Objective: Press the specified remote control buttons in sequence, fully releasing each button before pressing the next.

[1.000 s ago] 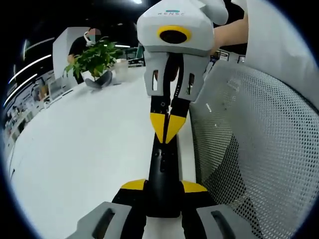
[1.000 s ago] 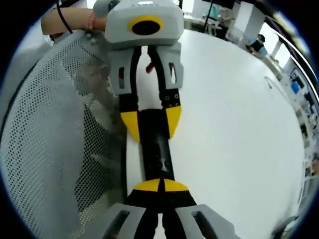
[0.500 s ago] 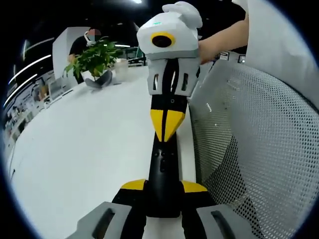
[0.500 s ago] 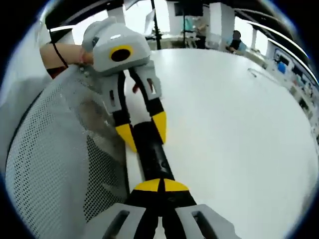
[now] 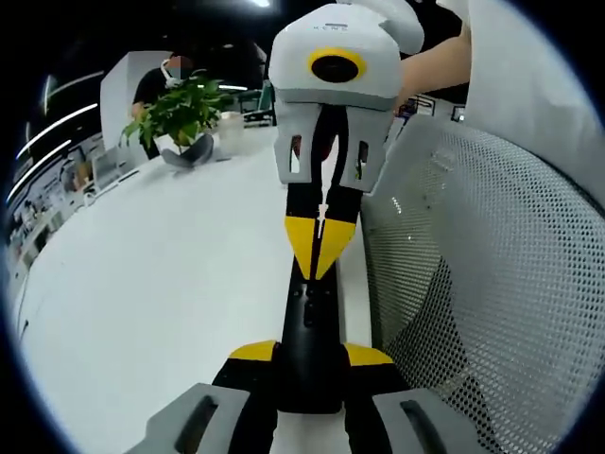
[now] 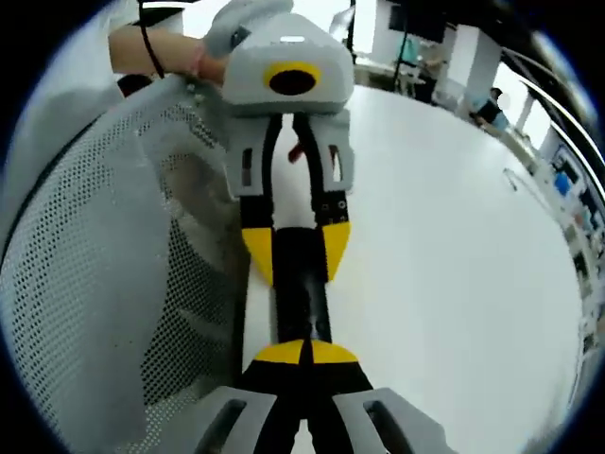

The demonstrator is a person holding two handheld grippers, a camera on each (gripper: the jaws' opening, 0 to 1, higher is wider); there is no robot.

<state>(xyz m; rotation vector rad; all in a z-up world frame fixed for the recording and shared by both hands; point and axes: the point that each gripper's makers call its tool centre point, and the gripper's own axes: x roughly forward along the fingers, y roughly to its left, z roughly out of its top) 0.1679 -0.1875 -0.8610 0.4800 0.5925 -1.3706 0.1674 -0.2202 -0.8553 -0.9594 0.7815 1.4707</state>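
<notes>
Pinching the slim black plastic remote control (image 5: 309,331) steady over the white bench (image 5: 161,284), the left tool (image 5: 309,355) lets the right tool (image 6: 304,352), its tips pressed together, apparently touch a button.

Open-plan office or lab: a long white table (image 5: 161,274), a mesh chair (image 5: 482,284), a potted plant (image 5: 180,118), ceiling light strips, and desks with seated people behind.
</notes>
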